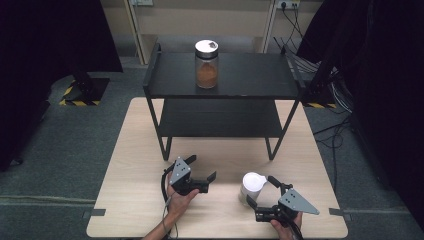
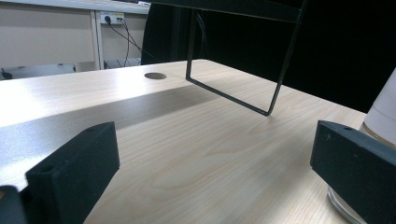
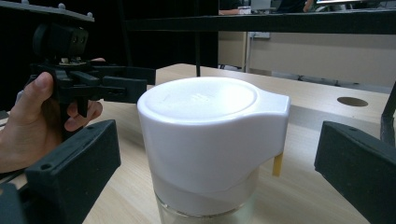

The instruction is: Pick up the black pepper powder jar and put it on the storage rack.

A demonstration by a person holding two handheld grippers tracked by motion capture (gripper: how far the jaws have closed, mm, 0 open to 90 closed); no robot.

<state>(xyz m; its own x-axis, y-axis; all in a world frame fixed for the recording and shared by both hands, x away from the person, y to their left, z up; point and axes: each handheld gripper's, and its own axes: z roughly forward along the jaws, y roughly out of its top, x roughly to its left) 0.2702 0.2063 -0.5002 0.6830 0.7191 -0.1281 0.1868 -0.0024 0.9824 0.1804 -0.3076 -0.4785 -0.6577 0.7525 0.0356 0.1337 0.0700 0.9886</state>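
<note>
A glass jar with a white flip-top lid [image 1: 251, 185] stands on the wooden table near its front right. My right gripper [image 1: 261, 191] is open, one jaw on each side of the jar and neither touching it. In the right gripper view the white-lidded jar [image 3: 205, 140] stands close up between the two black jaws of the right gripper [image 3: 217, 154]. My left gripper [image 1: 202, 168] is open and holds nothing, just left of the jar and low over the table. The left gripper view has the left gripper [image 2: 210, 168] over bare wood, with the jar's side [image 2: 384, 109] at the right edge.
A black two-tier shelf [image 1: 225, 92] stands on the table's far half. On its top tier is a jar of brown powder [image 1: 206, 65] with a white lid. The shelf's leg frame [image 2: 233, 95] lies ahead of the left gripper. A cable hole [image 3: 351, 101] pierces the tabletop.
</note>
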